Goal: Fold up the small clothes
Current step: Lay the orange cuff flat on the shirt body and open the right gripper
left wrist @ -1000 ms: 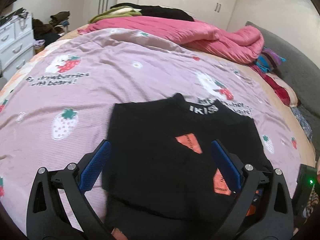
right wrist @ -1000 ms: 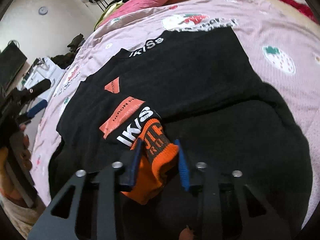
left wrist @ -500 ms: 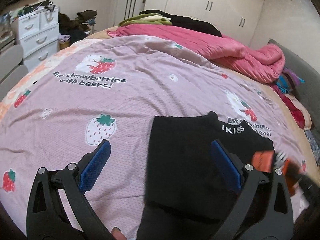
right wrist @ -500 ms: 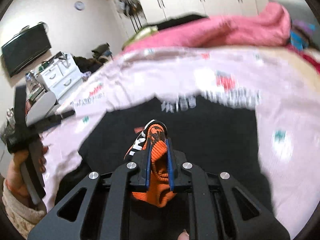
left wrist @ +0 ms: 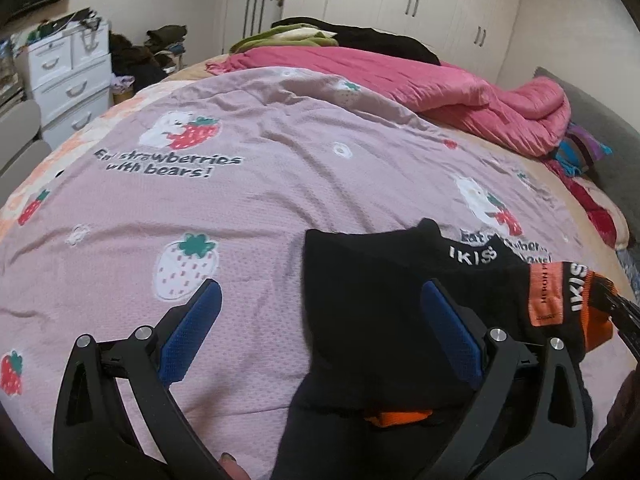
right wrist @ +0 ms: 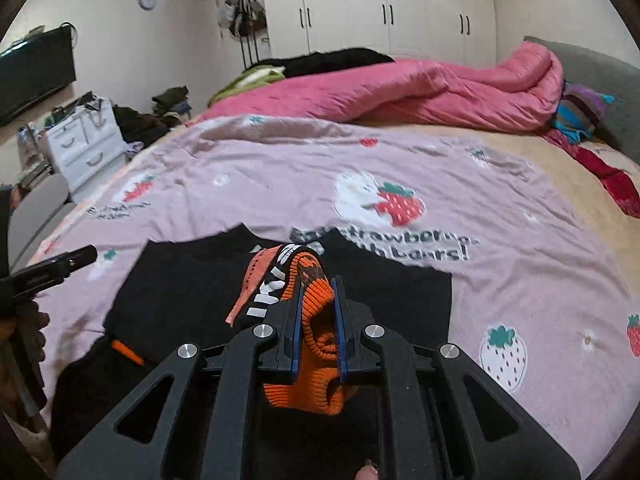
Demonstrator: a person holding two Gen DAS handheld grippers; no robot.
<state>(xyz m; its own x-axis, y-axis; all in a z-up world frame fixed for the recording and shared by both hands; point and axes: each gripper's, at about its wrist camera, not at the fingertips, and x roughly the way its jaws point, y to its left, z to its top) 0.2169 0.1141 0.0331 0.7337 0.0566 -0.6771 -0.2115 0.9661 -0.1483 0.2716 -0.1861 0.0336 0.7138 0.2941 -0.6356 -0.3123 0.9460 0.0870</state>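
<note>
A small black sweater [left wrist: 380, 300] with white lettering at the collar lies on the pink strawberry bedsheet [left wrist: 240, 200]; it also shows in the right wrist view [right wrist: 180, 296]. My right gripper [right wrist: 316, 292] is shut on the sweater's orange ribbed cuff [right wrist: 316, 344] and holds the sleeve lifted over the sweater's body. The cuff and sleeve show at the right of the left wrist view [left wrist: 568, 296]. My left gripper [left wrist: 320, 320] is open and empty, hovering above the sweater's left edge.
A crumpled pink duvet [right wrist: 400, 92] lies across the far side of the bed. A white drawer unit [left wrist: 68, 76] and clothes piles stand left of the bed. Colourful clothes [right wrist: 580, 112] lie by the grey headboard at right. White wardrobes line the back wall.
My right gripper closed on the orange cuff and lifted the sleeve up off the sweater's front. My left gripper drew back and to the left, staying open.
</note>
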